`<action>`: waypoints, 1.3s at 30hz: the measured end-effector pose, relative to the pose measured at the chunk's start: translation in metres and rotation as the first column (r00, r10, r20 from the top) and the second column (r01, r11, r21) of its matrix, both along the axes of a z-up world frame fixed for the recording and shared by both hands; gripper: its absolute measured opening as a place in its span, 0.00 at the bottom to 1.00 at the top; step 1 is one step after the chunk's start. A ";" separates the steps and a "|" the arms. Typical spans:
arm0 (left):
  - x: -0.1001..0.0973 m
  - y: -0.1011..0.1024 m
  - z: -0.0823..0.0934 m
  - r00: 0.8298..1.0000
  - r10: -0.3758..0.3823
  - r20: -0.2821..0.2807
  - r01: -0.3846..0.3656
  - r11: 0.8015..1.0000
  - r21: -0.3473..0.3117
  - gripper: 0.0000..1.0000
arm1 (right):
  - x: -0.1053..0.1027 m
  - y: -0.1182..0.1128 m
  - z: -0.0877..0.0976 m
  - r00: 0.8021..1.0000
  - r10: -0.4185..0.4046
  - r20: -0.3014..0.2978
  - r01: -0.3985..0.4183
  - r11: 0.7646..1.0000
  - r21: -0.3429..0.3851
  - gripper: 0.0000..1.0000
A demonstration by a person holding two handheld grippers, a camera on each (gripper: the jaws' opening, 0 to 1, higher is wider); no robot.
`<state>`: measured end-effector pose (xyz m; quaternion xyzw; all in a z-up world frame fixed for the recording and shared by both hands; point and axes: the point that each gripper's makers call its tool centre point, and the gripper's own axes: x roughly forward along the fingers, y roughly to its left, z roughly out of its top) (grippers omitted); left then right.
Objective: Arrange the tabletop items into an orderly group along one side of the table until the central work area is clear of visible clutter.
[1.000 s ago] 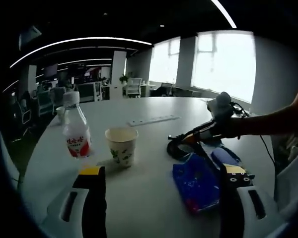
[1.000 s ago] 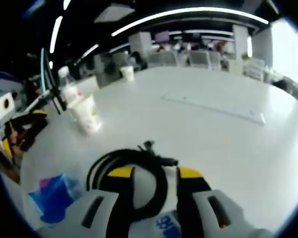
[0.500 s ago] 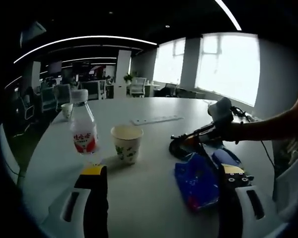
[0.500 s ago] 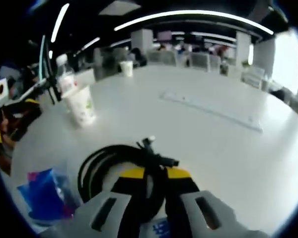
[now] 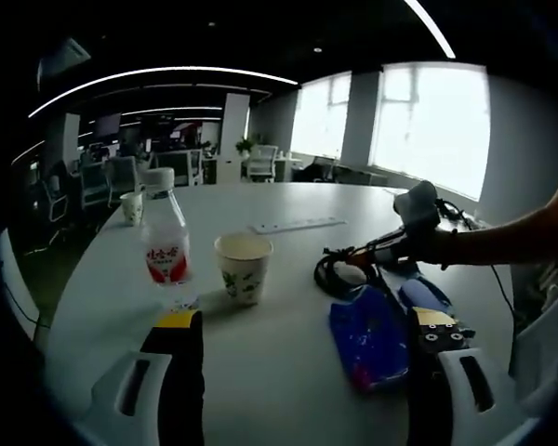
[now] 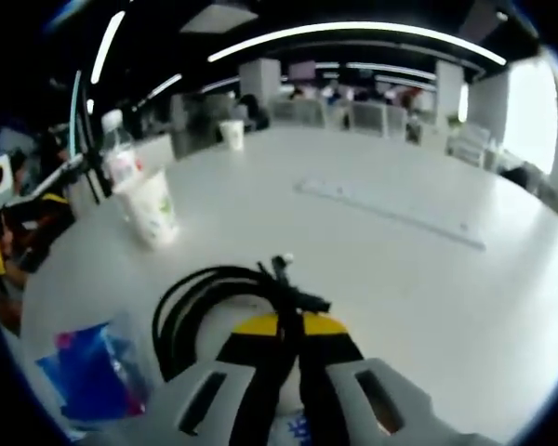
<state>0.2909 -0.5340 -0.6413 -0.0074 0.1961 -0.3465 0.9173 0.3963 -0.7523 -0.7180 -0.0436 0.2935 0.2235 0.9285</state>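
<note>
Two paper cups on the round white table (image 5: 260, 372): one leaf-printed paper cup (image 5: 243, 268) near the middle, pale inside, contents impossible to tell; a second small cup (image 5: 131, 207) far off by the table's edge. One clear water bottle (image 5: 166, 246) with a red label and white cap, upright just beside the printed cup, level not readable. One blue snack packet (image 5: 370, 336) lying flat near the left gripper (image 5: 302, 325), jaws spread wide with nothing between them. One coiled black cable (image 6: 225, 302) beside the packet, pinched by the right gripper (image 6: 291, 327), yellow-tipped jaws pressed together on the coil's edge. One long white power strip (image 6: 391, 212) flat further across the table. Same gripper seen from the left gripper view, held out by a bare forearm (image 5: 511, 240).
</note>
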 end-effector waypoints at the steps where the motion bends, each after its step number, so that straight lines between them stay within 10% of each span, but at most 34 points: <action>1: 0.000 0.000 0.001 1.000 0.002 0.002 -0.002 1.000 -0.003 0.89 | 0.000 0.000 0.003 1.000 -0.003 0.007 0.003 1.000 0.009 0.01; 25: -0.011 -0.005 0.010 1.000 -0.008 0.007 0.008 1.000 -0.012 0.89 | -0.013 0.009 0.075 0.993 -0.060 0.101 0.043 0.987 0.157 0.00; 39: -0.017 -0.005 0.016 1.000 -0.022 0.011 0.022 1.000 -0.004 0.89 | -0.033 -0.009 0.089 0.994 -0.095 0.060 0.085 0.986 0.145 0.00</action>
